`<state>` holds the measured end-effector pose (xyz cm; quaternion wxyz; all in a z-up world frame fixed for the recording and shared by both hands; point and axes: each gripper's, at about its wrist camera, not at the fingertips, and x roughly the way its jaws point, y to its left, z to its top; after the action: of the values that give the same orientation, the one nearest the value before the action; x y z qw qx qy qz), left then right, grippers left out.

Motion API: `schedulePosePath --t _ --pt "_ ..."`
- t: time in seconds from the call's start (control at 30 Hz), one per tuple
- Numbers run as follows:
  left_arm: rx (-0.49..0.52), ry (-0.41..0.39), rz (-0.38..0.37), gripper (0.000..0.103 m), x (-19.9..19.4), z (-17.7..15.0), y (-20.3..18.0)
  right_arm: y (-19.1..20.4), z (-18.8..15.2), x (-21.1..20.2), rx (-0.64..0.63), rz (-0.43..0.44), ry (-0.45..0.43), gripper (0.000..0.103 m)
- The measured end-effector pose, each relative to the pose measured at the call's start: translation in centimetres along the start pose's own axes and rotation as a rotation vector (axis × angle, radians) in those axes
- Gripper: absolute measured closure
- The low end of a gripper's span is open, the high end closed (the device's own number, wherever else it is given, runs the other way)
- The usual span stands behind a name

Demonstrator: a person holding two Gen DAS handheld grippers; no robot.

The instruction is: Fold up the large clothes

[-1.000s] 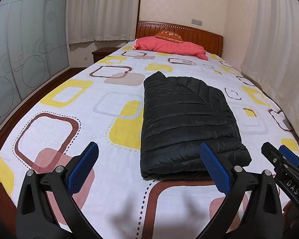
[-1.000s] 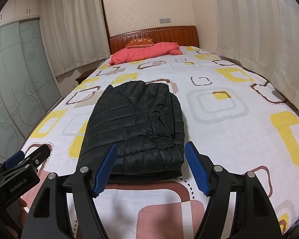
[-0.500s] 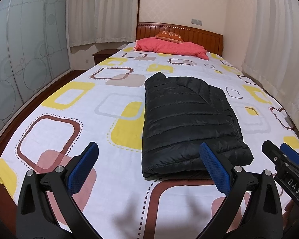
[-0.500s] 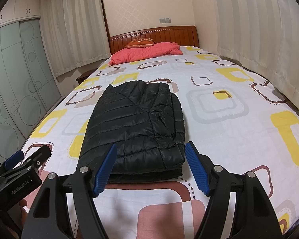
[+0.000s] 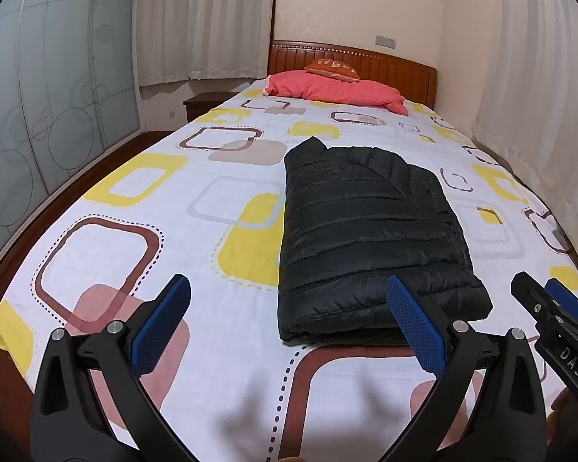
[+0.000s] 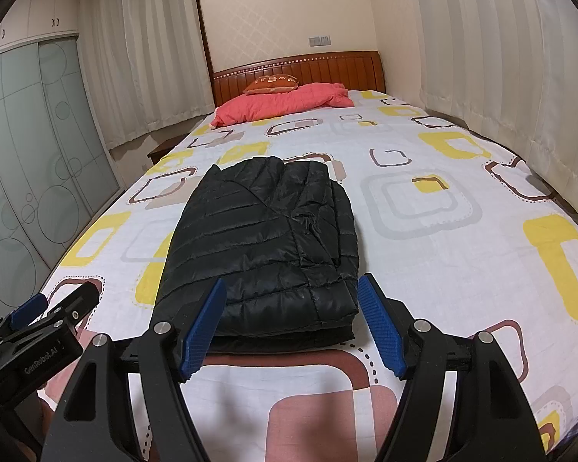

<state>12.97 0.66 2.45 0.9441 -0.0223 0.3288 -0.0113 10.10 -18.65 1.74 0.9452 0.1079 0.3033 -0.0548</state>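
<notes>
Both grippers — left gripper (image 5: pixel 289 321), right gripper (image 6: pixel 292 321) — gape empty before the folded black jacket's (image 5: pixel 366 231) near edge.

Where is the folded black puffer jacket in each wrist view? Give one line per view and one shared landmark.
Left wrist view: black puffer jacket lies right of centre on the bedsheet, its near edge behind the right blue pad.
Right wrist view: jacket lies centre-left, its near edge between and beyond the two blue pads.
Shared landmark: the pink pillow at the wooden headboard, beyond the jacket.
</notes>
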Motion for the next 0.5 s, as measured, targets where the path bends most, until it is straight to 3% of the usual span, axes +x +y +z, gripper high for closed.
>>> schedulePosePath --t 0.5 --pt "0.017 -0.003 0.011 0.002 -0.19 -0.42 -0.53 0.11 -0.04 0.0 0.001 0.0 0.0 0.033"
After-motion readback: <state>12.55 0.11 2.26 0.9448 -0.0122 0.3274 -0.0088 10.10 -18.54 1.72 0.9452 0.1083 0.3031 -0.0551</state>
